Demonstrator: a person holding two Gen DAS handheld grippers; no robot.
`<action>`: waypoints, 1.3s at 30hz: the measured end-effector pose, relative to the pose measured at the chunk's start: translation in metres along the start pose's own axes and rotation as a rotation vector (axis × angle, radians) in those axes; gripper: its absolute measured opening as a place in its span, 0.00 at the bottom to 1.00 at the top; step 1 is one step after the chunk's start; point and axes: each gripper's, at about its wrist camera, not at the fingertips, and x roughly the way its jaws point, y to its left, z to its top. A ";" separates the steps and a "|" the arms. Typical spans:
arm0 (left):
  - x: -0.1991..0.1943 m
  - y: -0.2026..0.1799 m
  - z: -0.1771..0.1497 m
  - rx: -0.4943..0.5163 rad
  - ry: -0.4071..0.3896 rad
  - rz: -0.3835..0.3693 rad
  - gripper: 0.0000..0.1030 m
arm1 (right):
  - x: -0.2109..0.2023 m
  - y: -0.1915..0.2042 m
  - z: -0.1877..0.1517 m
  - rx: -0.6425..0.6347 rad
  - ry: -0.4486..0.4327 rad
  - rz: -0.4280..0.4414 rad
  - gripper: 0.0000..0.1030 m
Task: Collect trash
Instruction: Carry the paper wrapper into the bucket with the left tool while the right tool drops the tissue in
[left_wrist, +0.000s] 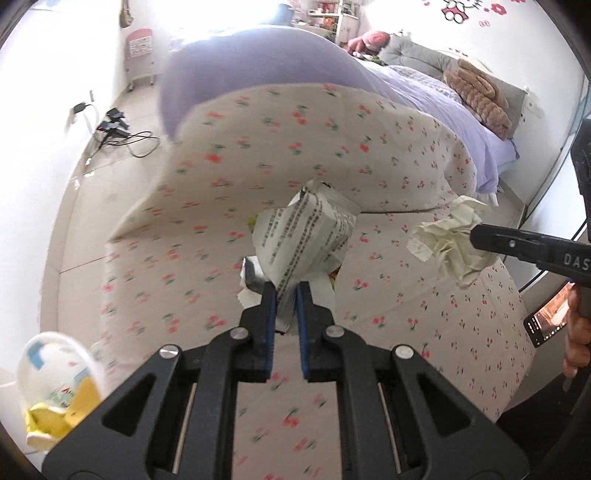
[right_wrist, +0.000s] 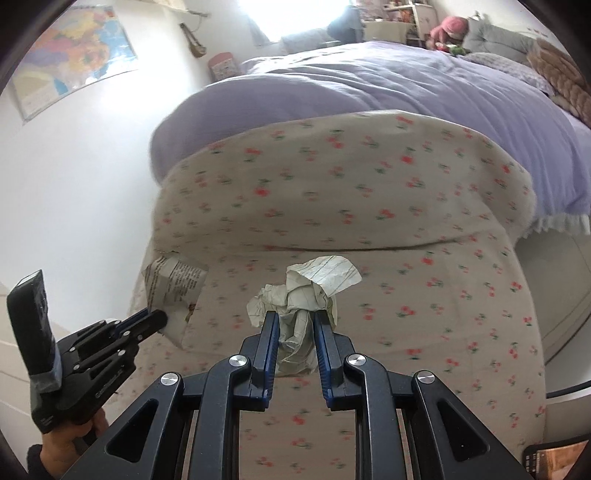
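Left wrist view: a printed paper wad (left_wrist: 306, 236) was pinched by the left gripper (left_wrist: 285, 291). A crumpled lined paper (right_wrist: 303, 299) was clamped by the right gripper (right_wrist: 295, 321) over the cherry-print quilt (right_wrist: 406, 258).

two tools held side by side above the foot of a bed (right_wrist: 369, 229); the left tool (left_wrist: 285, 291) grips a printed paper wad (left_wrist: 306, 236), the right tool (right_wrist: 294, 321) a crumpled paper ball (right_wrist: 306, 291), which sits to the right of the wad; behind both, a quilt (right_wrist: 406, 92) lies across the bed; beyond it, pillows (left_wrist: 413, 55) at the head; cables (left_wrist: 122, 136) lie on the floor left of the bed
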 end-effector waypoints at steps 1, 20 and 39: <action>-0.004 0.004 -0.002 -0.011 -0.003 0.010 0.12 | 0.001 0.007 0.000 -0.009 0.001 0.005 0.19; -0.080 0.119 -0.058 -0.169 0.000 0.136 0.13 | 0.036 0.141 -0.018 -0.169 0.051 0.101 0.19; -0.104 0.202 -0.105 -0.409 0.083 0.289 0.64 | 0.084 0.231 -0.047 -0.228 0.166 0.263 0.19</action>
